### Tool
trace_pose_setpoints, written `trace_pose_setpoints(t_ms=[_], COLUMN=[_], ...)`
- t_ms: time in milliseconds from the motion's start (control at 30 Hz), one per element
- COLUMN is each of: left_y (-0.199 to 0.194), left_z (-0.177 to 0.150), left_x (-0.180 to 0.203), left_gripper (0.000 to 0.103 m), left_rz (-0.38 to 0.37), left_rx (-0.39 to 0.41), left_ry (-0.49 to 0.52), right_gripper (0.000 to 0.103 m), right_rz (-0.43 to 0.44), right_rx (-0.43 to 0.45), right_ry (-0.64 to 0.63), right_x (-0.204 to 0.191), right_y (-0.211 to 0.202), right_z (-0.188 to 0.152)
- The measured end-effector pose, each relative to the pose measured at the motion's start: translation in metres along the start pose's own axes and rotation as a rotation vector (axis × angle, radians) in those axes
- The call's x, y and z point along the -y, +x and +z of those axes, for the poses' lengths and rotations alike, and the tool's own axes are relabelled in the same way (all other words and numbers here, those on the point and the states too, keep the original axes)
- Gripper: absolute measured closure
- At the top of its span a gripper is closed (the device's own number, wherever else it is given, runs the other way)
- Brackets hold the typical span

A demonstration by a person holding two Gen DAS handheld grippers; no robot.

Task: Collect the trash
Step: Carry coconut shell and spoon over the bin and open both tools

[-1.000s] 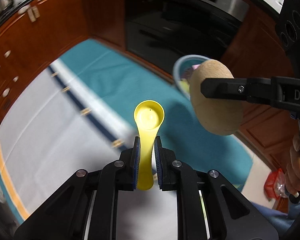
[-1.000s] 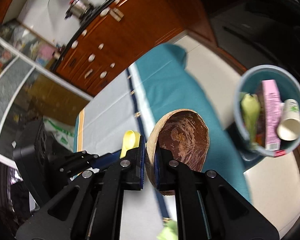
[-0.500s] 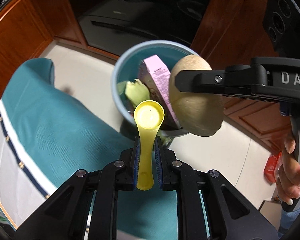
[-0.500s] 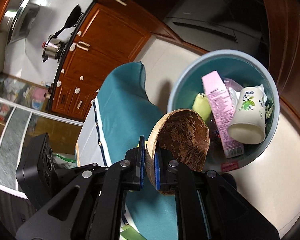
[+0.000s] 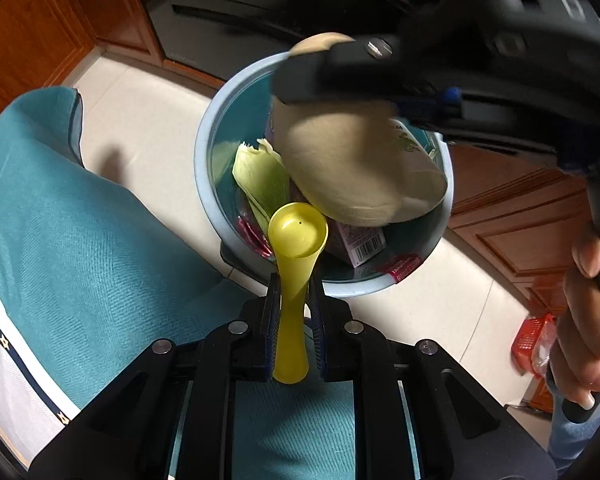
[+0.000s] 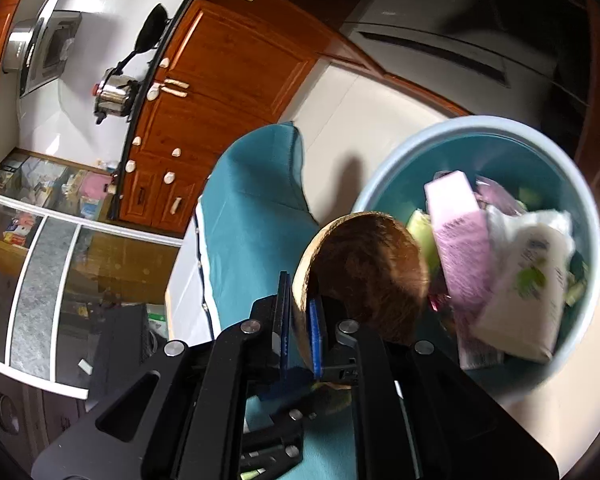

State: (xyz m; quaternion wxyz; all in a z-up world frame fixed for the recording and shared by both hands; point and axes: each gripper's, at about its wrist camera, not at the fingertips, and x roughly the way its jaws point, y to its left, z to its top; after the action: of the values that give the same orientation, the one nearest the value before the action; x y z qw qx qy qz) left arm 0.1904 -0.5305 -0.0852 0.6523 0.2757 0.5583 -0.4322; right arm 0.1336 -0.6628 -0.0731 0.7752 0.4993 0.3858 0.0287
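Teal tablecloth (image 5: 72, 216) hangs at far left w/ pale floor beyond it. Left gripper (image 5: 294, 304) is clamped on the handle of a yellow spoon (image 5: 296, 272), bowl end poking fwd over the near rim of the blue bin (image 5: 204, 176). Spoon looks like light, stiff, smooth plastic; judging by that, the mid-handle hold is fine, but it could slide out if the jaws ease, so release only once the bowl end is well over the bin. Inside the bin: green husk (image 5: 260, 176), pink carton (image 6: 456, 236), paper cup (image 6: 528, 280), wrappers. To the right, the right gripper (image 6: 300, 320) is closed on the rim of a coconut shell half (image 6: 364, 272), one finger inside the wall, one outside, shell held above the bin mouth, tan outer side showing in the left view. Shell prob. rigid, rough, heavier than the spoon and off-centre from the pinch, so it may swing; rim is the only thin spot to grab. Hard shell won't break on a drop but could crush the cup below. Person's hand (image 5: 588, 320) grips the handle at far right.
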Motion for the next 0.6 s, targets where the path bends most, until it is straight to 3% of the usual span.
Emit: trace_pose_setpoints(t_ms=[67, 100, 133, 267, 367, 600], left_y=[0.002, 0.004, 0.007, 0.017, 0.025, 0.025], left_z=[0.005, 0.007, 0.01, 0.015, 0.018, 0.025], left_x=[-0.001, -0.002, -0.004, -0.001, 0.003, 0.025], left_gripper=[0.088, 0.088, 0.088, 0.088, 0.088, 0.088], left_rz=[-0.006, -0.008, -0.01, -0.02, -0.04, -0.057], left_rx=[-0.002, -0.004, -0.006, -0.025, -0.042, -0.032], left_ry=[-0.005, -0.006, -0.005, -0.002, -0.005, 0.033], right_gripper=[0.074, 0.046, 0.035, 0.035, 0.029, 0.029], right_rz=[-0.008, -0.001, -0.004, -0.022, -0.054, -0.094], right_rx=[0.009, 0.024, 0.04, 0.086, 0.11, 0.147], right_ry=[-0.006, 0.001, 0.005, -0.002, 0.01, 0.062], right_x=[0.001, 0.002, 0.002, 0.005, 0.011, 0.031], right_y=[0.002, 0.0, -0.003, -0.02, -0.029, -0.048], right_z=[0.004, 0.005, 0.004, 0.001, -0.002, -0.008])
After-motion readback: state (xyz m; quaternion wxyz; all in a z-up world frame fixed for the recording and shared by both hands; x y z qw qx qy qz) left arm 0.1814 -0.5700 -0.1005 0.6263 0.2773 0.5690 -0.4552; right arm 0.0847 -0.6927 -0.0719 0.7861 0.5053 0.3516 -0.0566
